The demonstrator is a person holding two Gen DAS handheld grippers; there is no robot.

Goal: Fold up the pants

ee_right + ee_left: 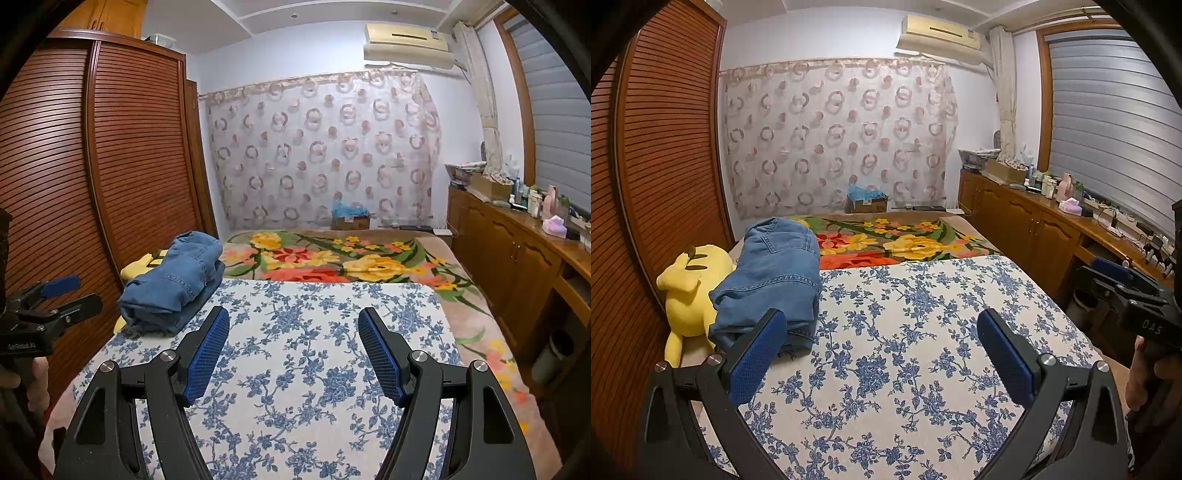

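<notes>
Blue denim pants (772,280) lie folded in a thick bundle at the left edge of the blue-flowered white cloth (905,350) on the bed, partly resting on a yellow plush toy (689,295). They also show in the right wrist view (173,284). My left gripper (882,325) is open and empty, held above the cloth just right of the pants; its left finger (757,354) overlaps the bundle's near corner. My right gripper (293,321) is open and empty over the middle of the cloth, apart from the pants. Each gripper shows at the edge of the other's view.
A flowered blanket (905,240) covers the far bed. A slatted wooden wardrobe (657,166) stands close on the left. A wooden cabinet (1034,221) with bottles and boxes runs along the right wall. A cardboard box (868,201) sits beyond the bed by the curtain.
</notes>
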